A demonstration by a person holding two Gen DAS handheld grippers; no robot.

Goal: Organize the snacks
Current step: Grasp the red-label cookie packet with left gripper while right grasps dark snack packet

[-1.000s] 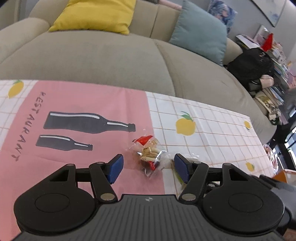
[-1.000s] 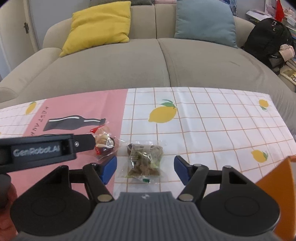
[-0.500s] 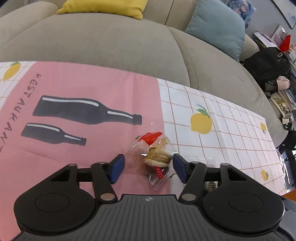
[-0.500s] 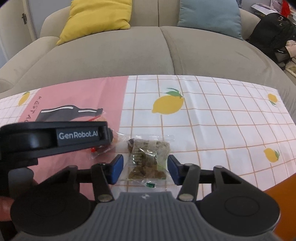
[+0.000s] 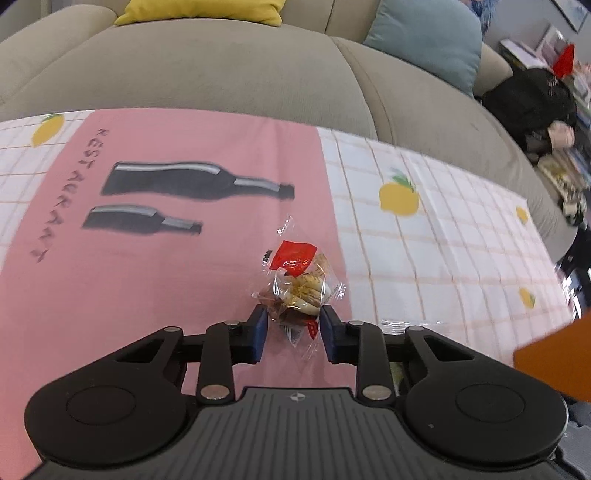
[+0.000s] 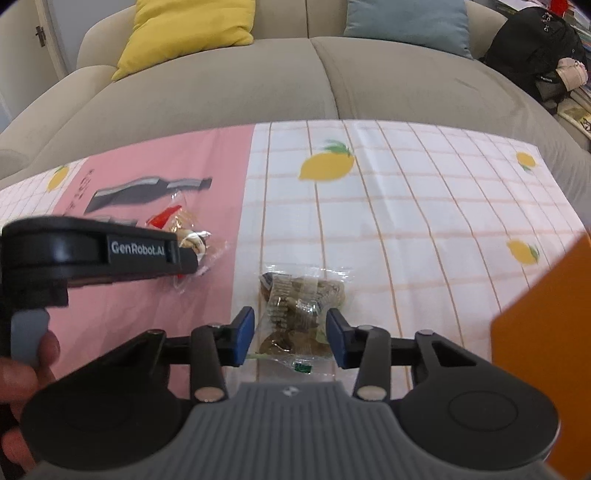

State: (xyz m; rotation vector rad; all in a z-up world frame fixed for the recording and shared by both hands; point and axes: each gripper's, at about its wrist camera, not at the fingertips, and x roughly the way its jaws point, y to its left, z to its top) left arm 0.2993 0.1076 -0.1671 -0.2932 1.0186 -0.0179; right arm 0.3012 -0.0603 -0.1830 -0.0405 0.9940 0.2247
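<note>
Clear plastic wraps both snacks on the bench (image 5: 461, 236), which carries a cloth with a pink panel printed with two dark bottles and a white grid panel dotted with lemons. One, the red-labelled snack packet (image 5: 301, 284), lies on the pink panel close to the seam where pink meets white. The left gripper (image 5: 291, 325) points down at it, and its fingers (image 5: 258, 328) have just been closing; the blue pads now sit against the near end of the packet on both sides, pinching the crinkled wrapper between them. From the right wrist view the same packet (image 6: 188, 236) shows partly behind the left gripper's black arm, with a hand (image 6: 22, 373) at the lower left edge holding that tool.

A second one, the brown snack packet (image 6: 301, 314), lies on the white grid panel just right of the seam, towards the near edge of the bench. The right gripper (image 6: 291, 334) straddles its near half; its fingers (image 6: 242, 334) have also just been closing, and the pads stand at the wrapper's edges, though a firm squeeze on the contents cannot be told.

An orange box (image 6: 543, 354) rises at the bench's right near corner. Beyond the far edge a beige sofa (image 6: 314, 85) holds a yellow cushion (image 6: 188, 29) and a teal cushion (image 6: 406, 22)
</note>
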